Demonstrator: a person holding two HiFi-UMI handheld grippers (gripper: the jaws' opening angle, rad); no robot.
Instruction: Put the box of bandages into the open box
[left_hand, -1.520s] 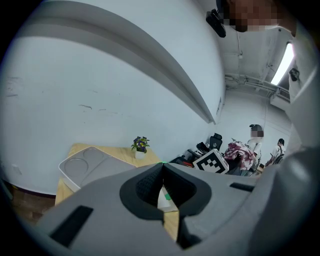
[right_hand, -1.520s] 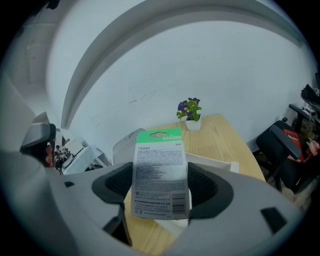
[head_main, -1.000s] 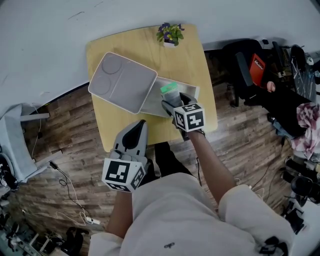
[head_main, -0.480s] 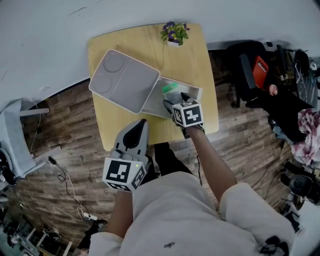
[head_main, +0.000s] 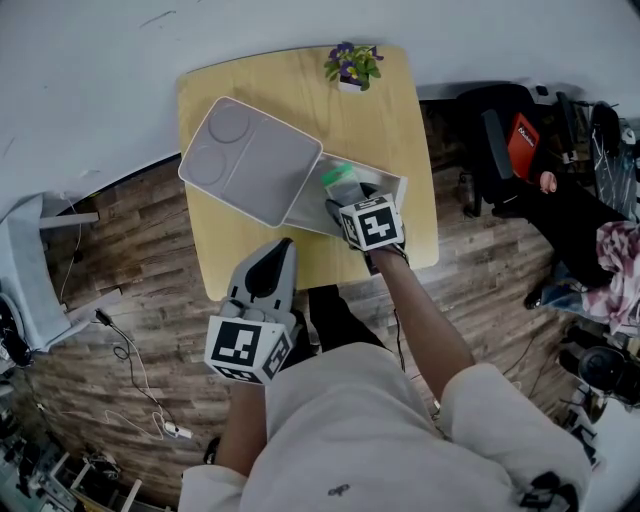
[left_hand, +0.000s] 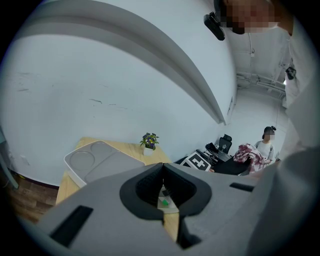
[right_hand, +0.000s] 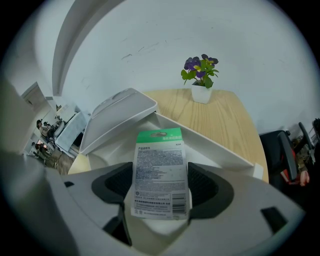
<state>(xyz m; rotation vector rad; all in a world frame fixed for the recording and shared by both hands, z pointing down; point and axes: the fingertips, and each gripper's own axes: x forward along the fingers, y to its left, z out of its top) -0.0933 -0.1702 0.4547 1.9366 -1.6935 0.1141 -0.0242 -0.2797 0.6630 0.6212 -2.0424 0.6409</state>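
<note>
Right gripper view: right tool grips one bandage box over one open box; left tool clenched.

Head view looks down — all views seemingly share table.

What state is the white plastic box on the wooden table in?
Open. Its flat white lid is swung back, exposing the inside, where the right gripper holds the green-topped bandage box.

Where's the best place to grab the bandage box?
Pinch the bandage box by its two long edges near the bottom, coming from that end, like the right gripper. It is flat and narrow, leaving the green top free.
</note>
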